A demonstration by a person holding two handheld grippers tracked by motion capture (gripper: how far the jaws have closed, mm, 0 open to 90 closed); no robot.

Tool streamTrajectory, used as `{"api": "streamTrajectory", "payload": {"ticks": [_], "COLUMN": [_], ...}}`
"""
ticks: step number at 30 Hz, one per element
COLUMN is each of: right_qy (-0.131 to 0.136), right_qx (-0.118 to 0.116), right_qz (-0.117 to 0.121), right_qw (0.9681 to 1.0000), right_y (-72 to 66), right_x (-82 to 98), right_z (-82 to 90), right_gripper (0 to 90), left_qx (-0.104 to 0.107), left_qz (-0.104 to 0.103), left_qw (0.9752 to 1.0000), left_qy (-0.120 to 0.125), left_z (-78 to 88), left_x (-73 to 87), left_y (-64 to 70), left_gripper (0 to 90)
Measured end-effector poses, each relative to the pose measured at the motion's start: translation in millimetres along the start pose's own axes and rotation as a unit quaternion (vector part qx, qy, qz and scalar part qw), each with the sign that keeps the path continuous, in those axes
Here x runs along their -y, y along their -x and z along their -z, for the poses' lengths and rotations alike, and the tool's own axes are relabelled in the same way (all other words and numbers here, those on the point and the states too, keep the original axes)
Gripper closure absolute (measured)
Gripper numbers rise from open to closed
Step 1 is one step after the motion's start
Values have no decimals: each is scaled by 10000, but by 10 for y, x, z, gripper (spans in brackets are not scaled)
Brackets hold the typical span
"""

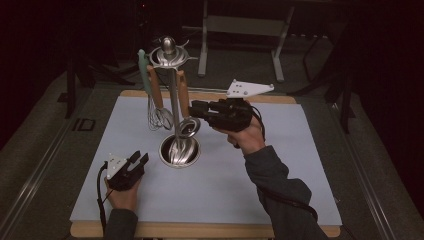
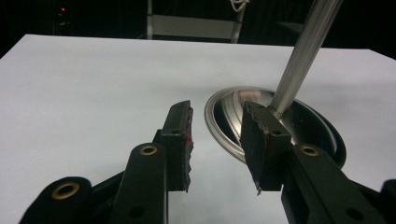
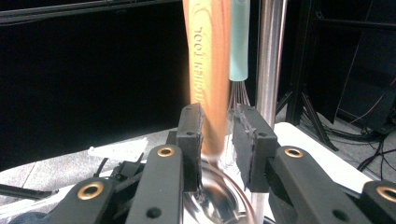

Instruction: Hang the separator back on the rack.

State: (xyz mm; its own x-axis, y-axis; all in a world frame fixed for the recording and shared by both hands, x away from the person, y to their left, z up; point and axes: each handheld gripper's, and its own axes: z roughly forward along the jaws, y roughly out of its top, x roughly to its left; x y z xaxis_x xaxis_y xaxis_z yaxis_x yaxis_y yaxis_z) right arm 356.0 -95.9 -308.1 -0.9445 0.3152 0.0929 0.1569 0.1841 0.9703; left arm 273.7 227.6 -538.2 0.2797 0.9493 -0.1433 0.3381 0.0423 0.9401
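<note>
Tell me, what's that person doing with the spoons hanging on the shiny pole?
A person holds a gripper in each hand at a table. The right gripper is up at a metal utensil stand, its jaws on either side of a hanging wooden-handled ladle; whether they press on it is unclear. A whisk hangs beside it. The left gripper rests on the table, jaws open and empty, near the stand's round base.

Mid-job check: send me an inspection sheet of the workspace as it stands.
Surface: pale mat on wooden table.
Job's things: utensil stand with round base; wooden-handled ladle, a whisk and a green-handled tool hanging.
Clutter: nothing seen.
Grippers: right gripper at the ladle handle, jaws astride it, contact unclear; left gripper open, resting near base.
Cables: one trails from each gripper.
Surroundings: dark; metal frame behind.
</note>
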Motion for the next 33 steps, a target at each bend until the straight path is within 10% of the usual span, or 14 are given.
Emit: {"api": "streamTrajectory", "payload": {"ticks": [18, 33], "right_qy": [-111, -952], "right_qx": [30, 460], "right_qz": [-3, 97], "right_qw": [9999, 9943], "right_y": [40, 128], "right_x": [47, 217], "right_z": [78, 156], "right_gripper": [717, 696], "left_qx": [-3, -10], "left_qz": [-18, -16], "left_qw": [10000, 10000], "left_qy": [-14, -27], "left_z": [0, -7], "left_x": [0, 2], "left_y": [-2, 3], "left_gripper": [635, 634]}}
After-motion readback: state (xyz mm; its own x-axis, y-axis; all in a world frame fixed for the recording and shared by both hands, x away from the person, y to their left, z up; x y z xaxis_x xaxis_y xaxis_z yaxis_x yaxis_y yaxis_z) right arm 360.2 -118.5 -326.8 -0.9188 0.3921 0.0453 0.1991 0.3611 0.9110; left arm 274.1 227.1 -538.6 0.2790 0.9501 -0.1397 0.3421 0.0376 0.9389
